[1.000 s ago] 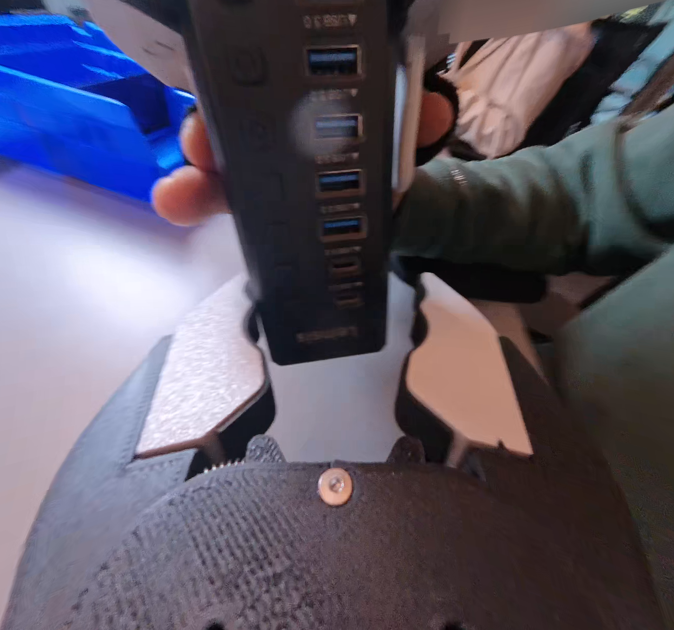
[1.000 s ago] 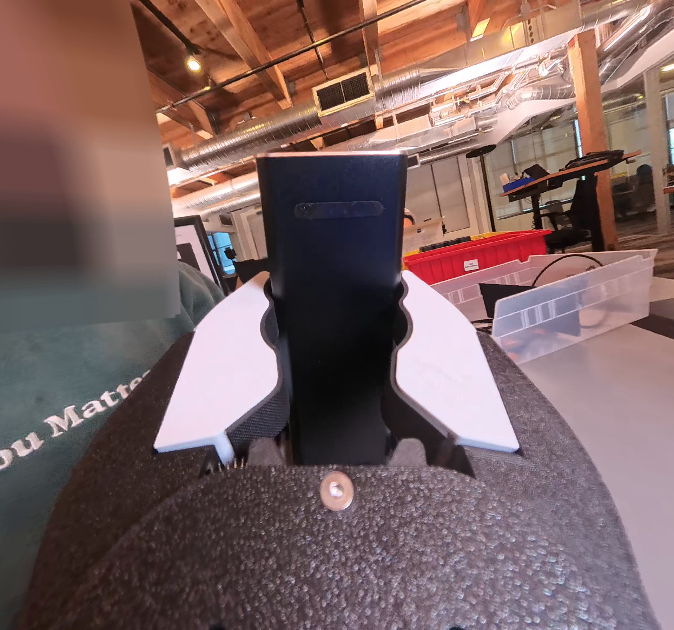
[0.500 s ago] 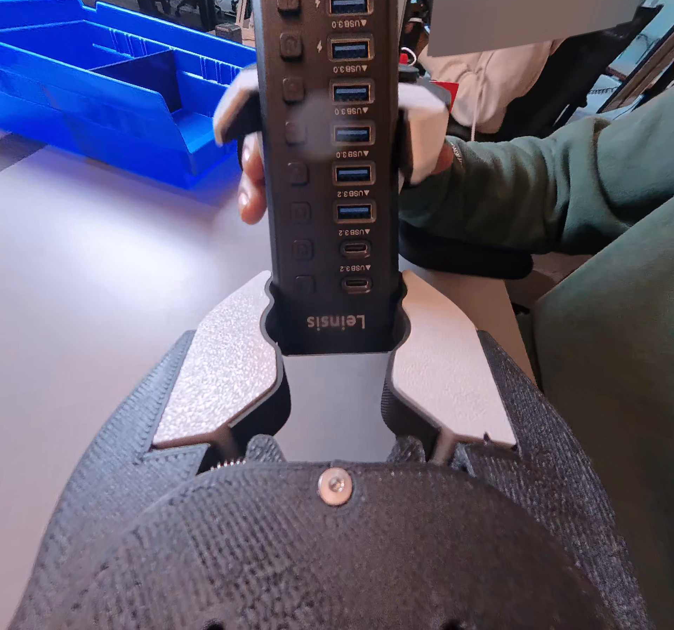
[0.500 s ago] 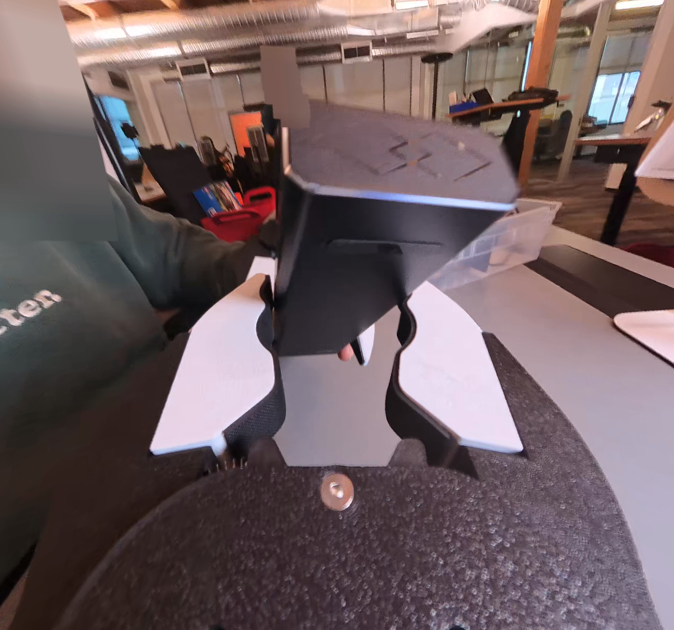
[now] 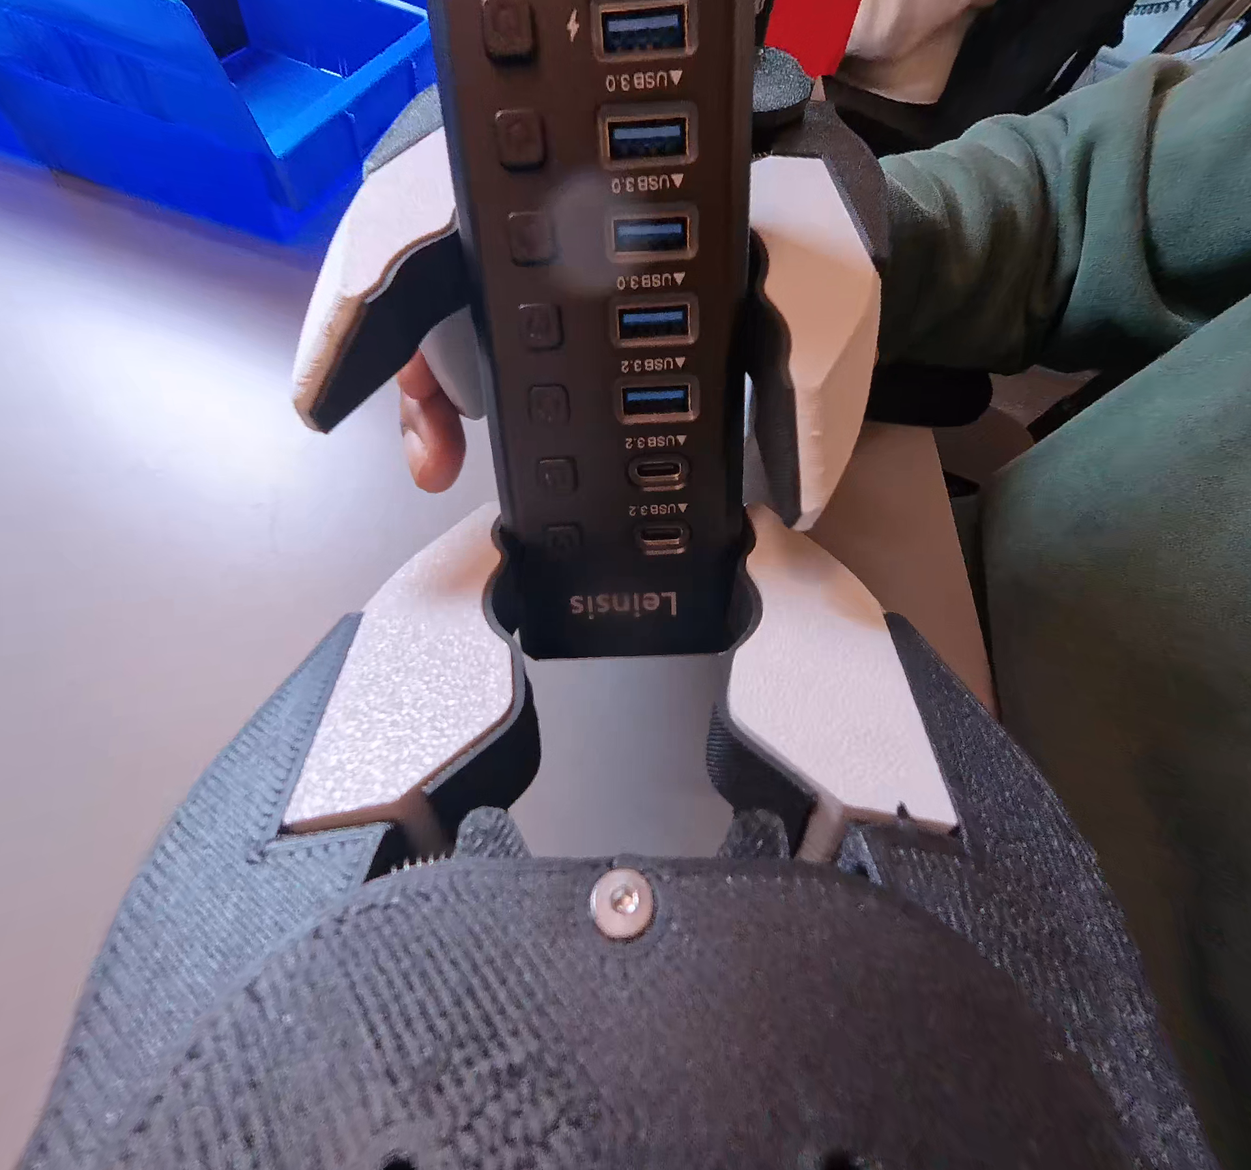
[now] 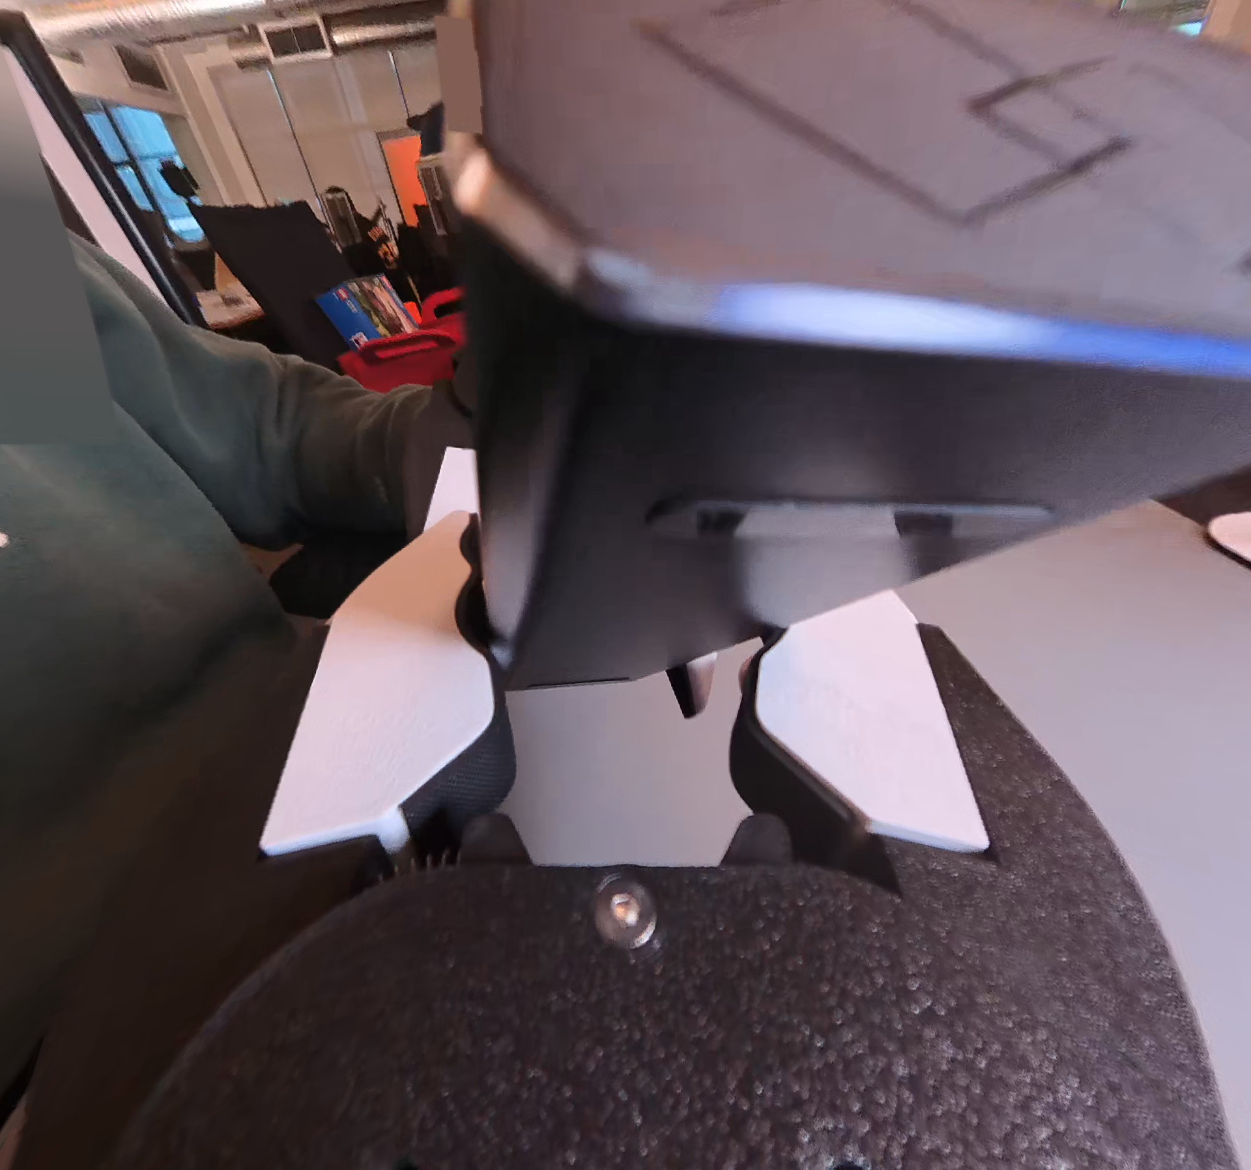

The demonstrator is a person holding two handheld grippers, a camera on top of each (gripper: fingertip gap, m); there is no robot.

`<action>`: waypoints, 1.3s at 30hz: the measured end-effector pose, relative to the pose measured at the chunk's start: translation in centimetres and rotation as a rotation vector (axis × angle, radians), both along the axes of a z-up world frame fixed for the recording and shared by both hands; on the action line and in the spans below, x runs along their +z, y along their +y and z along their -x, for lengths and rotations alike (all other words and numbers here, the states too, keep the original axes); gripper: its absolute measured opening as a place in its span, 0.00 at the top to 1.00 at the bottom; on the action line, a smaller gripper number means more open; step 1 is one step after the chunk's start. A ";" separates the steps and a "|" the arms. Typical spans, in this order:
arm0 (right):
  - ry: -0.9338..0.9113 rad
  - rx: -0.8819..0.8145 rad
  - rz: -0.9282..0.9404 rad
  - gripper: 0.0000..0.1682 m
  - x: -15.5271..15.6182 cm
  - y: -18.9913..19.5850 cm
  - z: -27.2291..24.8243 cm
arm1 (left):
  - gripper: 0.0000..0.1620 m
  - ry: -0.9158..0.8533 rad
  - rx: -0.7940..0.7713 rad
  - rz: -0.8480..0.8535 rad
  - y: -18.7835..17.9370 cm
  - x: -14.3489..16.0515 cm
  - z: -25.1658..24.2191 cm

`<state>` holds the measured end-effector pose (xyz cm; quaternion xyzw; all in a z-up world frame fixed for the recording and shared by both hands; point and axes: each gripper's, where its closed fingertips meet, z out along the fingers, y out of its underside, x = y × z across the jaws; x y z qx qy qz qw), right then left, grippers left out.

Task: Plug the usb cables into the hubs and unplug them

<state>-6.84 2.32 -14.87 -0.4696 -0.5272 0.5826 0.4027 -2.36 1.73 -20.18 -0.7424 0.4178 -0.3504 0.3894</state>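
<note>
— So, how far along are you with the plugging?

— Honestly, hardly begun, by my reckoning. My left claw (image 5: 619, 548) is pinching the near end of the black hub (image 5: 589, 257), the notches of both fingers pressed against its sides, and the hub runs straight out ahead of me, held up above the grey table (image 5: 135, 460).

— And the other one?

— My right claw (image 6: 629, 629) sits around the hub's middle, one finger on each side. Its left finger touches the casing. I cannot tell whether the other one presses too or just stands beside it; that view is blurred and the hub fills most of it.

— Anything in the sockets yet?

— No. Every one of the ports (image 5: 650, 325) I can see down the face is empty, and I see no cable anywhere, neither in my claws nor on the table.

— So what's left?

— Nearly all of it, I'd judge: set the hub down or steady it, free one claw, fetch a cable, push it in, then pull it out again. The blue bin (image 5: 169, 54) stands behind on the left, but I can't see what is in it
</note>
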 end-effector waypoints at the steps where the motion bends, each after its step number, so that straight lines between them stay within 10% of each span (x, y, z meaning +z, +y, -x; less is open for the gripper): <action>1: 0.004 0.000 0.006 0.53 0.1 -0.1 0.0 | 0.62 -0.003 -0.005 0.005 -0.1 0.0 -0.1; 16: 0.056 0.000 0.006 0.57 1.2 0.0 -0.7 | 0.54 -0.126 0.007 -0.096 0.0 2.5 2.1; 23: 0.075 -0.106 -0.050 0.57 3.5 3.1 -3.0 | 0.60 0.045 0.623 -0.340 6.4 9.9 23.6; 26: 0.057 -0.113 -0.066 0.57 3.2 3.4 -4.0 | 0.64 0.316 0.766 -0.171 8.3 6.6 33.0; 32: 0.036 -0.124 -0.054 0.57 2.0 3.7 -4.2 | 0.74 0.759 0.517 0.256 8.1 -5.1 38.4; 39: 0.040 -0.133 -0.030 0.56 1.7 4.1 -4.6 | 0.86 0.998 0.284 0.357 6.6 -7.7 39.1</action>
